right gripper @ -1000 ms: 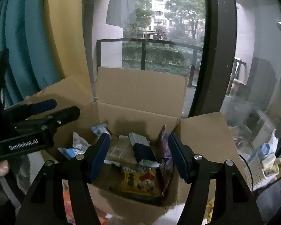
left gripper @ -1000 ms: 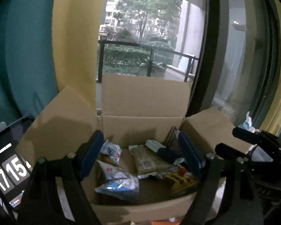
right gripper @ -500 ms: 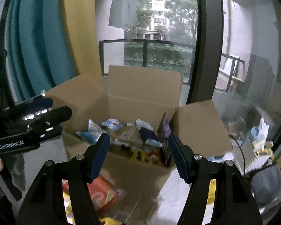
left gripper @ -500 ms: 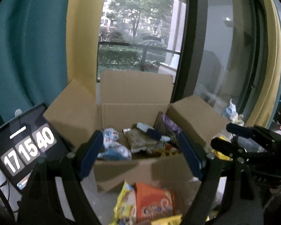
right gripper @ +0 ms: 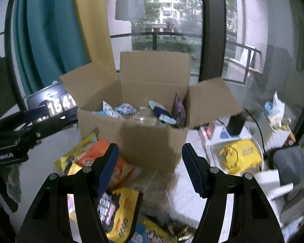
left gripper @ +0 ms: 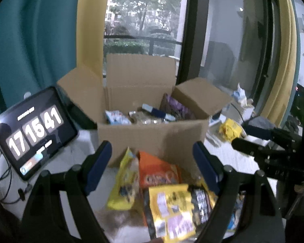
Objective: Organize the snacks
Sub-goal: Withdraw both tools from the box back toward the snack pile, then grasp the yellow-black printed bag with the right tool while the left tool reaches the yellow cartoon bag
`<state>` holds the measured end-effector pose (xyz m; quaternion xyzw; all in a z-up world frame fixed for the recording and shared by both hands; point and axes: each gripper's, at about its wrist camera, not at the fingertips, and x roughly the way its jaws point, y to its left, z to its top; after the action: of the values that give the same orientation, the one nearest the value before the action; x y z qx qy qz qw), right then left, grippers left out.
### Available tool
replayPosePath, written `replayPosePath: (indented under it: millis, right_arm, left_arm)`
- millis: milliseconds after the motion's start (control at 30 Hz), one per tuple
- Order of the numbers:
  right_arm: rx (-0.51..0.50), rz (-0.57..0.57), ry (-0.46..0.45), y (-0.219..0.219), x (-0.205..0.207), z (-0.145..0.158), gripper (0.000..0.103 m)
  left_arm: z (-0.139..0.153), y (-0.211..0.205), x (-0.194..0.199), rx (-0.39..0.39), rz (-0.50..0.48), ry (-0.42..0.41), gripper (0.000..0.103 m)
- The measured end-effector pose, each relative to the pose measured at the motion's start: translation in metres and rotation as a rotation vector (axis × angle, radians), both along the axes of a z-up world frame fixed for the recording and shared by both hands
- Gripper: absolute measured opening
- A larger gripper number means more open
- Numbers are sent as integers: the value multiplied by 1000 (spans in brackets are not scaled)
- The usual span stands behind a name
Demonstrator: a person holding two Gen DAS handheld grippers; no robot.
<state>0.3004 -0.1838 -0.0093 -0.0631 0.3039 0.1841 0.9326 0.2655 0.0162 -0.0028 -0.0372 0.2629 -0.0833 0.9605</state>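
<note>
Snack packets (left gripper: 164, 190) lie in a loose pile on the white tabletop (right gripper: 48, 154), just in front of the open cardboard box (left gripper: 152, 135), w/ an orange bag (left gripper: 158, 174) touching a yellow bag (left gripper: 170, 208). More packets sit inside the box. We hold the left gripper (left gripper: 152, 160) and right gripper (right gripper: 150, 162) above the pile, both spread wide & gripping nothing. A tablet (left gripper: 34, 131) left of the box reads 17 15 41.

The box (left gripper: 152, 133) is matt brown corrugated cardboard. Snack bags (left gripper: 158, 174) near it are glossy plastic film. Each gripper (right gripper: 150, 168) is matt black plastic with blue pads (right gripper: 109, 166). The tablet (left gripper: 34, 131) screen is glossy glass.
</note>
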Motion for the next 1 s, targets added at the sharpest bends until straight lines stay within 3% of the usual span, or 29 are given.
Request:
replayPosePath:
  millis: [300,567,733,1000]
  right_arm:
    - [27,-5,97,-15,-27,-35,68]
    - [52,26,196,-12,-34,-75,69]
    - [82,70,244,-3,-29,-91,79]
    - [114,158,306,24,-17,-106,80]
  left_arm:
    - [-46,3,-35,-5,13,101,83]
    - [-89,-3,-44,2,11,210,83]
    - [-105,-5,-40,1,17,245,83]
    - [-114,-11,-35,7,-11,267,83]
